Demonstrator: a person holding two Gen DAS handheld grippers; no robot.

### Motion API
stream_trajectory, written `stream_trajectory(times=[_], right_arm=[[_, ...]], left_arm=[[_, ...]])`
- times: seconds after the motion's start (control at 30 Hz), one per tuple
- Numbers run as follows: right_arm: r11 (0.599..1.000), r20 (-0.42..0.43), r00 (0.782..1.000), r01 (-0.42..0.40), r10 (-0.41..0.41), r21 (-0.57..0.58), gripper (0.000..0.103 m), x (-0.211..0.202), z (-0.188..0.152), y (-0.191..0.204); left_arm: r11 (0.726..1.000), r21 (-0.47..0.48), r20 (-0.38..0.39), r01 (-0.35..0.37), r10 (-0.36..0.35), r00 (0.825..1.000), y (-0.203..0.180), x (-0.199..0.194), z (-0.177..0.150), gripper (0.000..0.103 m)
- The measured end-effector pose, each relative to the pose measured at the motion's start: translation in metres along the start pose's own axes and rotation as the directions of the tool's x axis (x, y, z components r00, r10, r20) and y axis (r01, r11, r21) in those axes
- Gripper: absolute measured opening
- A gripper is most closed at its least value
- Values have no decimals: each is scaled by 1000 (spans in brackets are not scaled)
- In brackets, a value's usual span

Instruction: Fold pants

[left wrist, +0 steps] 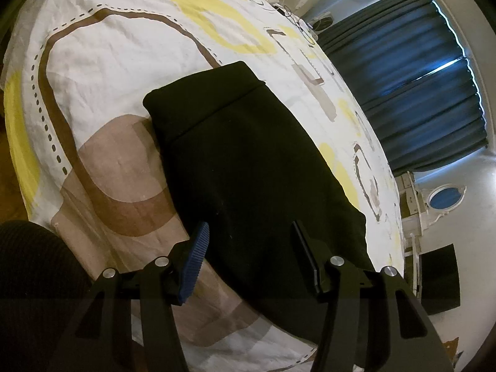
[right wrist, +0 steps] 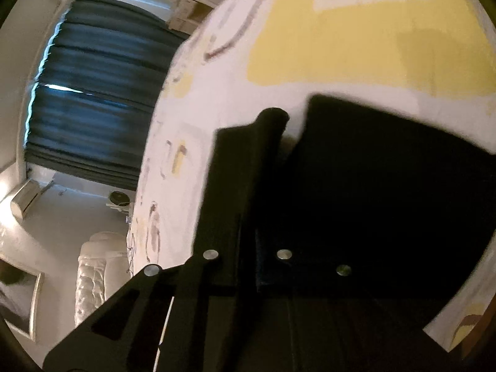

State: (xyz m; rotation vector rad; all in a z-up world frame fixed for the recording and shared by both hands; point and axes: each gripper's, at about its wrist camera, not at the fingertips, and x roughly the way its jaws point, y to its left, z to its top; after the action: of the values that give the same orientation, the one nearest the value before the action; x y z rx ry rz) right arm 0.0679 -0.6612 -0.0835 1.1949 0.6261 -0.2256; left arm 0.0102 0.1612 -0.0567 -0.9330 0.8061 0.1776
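Black pants (left wrist: pixel 248 155) lie folded lengthwise on the patterned bedsheet (left wrist: pixel 108 62), waistband at the far end. My left gripper (left wrist: pixel 251 235) hovers open over the near part of the pants. Its blue ribbed pad (left wrist: pixel 195 257) is on the left and the cloth shows in the gap between the fingers. The right wrist view is blurred. My right gripper (right wrist: pixel 248 217) is shut, and a narrow fold of the black cloth (right wrist: pixel 263 142) rises from between its jaws. The rest of the pants (right wrist: pixel 387 179) spreads to the right on the sheet (right wrist: pixel 341 31).
Dark blue curtains (left wrist: pixel 418 93) hang past the bed's right edge, next to a white dresser with an oval mirror (left wrist: pixel 446 198) and a black box (left wrist: pixel 440 276). A dark ribbed sleeve (left wrist: pixel 31 263) sits at lower left. A white tufted headboard (right wrist: pixel 93 272) stands beyond the bed.
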Motion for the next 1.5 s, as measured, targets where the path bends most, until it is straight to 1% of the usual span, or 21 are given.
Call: stream_trajectory(times=[0.17,0.27,0.33,0.4,0.47,0.53,0.67,0.83,0.93,0.97,1.0,1.03,1.07,1.1,1.17,1.23,1.27,1.3,1.43,1.47,1.5], right_arm=[[995,92,995,-31,40,-97,6,-49,-9,14],[995,139,989,-26,40,-96,6,-80,-19,-1],[997,150,988,-19,31,-81,6,-89,-25,-16],[999,147,989,-2,10,-54,6,-89,-28,-33],[1000,145,989,-15,13,12,6,-89,-30,-52],[999,144,989,-23,15,48,6,-86,-34,-62],[996,148,989,-28,14,90,6,-82,-40,-73],[988,128,991,-42,23,147,6,-77,-42,-81],[977,114,992,-70,48,201,6,-79,-39,-91],[976,108,993,-73,52,205,9,-81,-39,-92],[978,110,993,-60,38,200,19,-85,-38,-91],[981,120,993,-38,15,190,30,-91,-37,-90],[984,140,990,-15,-10,176,49,-100,-35,-90],[986,157,987,-4,-22,166,51,-107,-33,-90],[992,182,983,15,-38,126,51,-119,-28,-87],[997,210,977,19,-34,72,51,-132,-16,-82],[998,215,976,16,-27,56,53,-134,-11,-78],[1000,207,978,3,-10,31,57,-135,-2,-75],[997,103,993,-43,49,-59,62,-121,35,-66],[996,66,996,-47,53,-82,62,-115,43,-63],[993,30,999,-33,37,-116,63,-107,51,-59]], left_arm=[[1000,5,0,-8,8,1000,-2,0,0,55],[1000,6,0,-6,6,1000,-2,0,0,55],[1000,9,2,-7,7,1000,-2,0,0,55],[1000,13,4,-9,9,1000,-3,0,0,55],[1000,19,7,-13,13,1000,-3,0,-1,55],[1000,24,10,-14,14,1000,-4,-1,-1,55],[1000,18,11,-14,14,1000,-2,-2,-3,55],[1000,26,11,-16,16,1000,-1,-2,-3,55],[1000,25,10,-15,15,1000,0,-3,-3,55],[1000,25,10,-15,14,1000,0,-3,-3,55],[1000,25,10,-15,14,1000,0,-3,-3,55],[1000,25,9,-13,13,1000,1,-3,-3,55],[1000,25,7,-11,11,1000,2,-4,-3,55],[1000,25,7,-11,10,1000,2,-4,-2,55],[1000,24,6,-10,10,1000,3,-4,-2,55],[1000,25,5,-12,12,1000,3,-4,-2,55],[1000,27,5,-12,12,1000,3,-4,-2,55],[999,29,4,-13,13,1000,3,-4,-2,55],[999,47,6,-17,17,1000,-1,-6,-3,55],[998,53,5,-19,19,1000,-2,-6,-4,55],[998,61,3,-22,22,1000,-3,-6,-4,55]])
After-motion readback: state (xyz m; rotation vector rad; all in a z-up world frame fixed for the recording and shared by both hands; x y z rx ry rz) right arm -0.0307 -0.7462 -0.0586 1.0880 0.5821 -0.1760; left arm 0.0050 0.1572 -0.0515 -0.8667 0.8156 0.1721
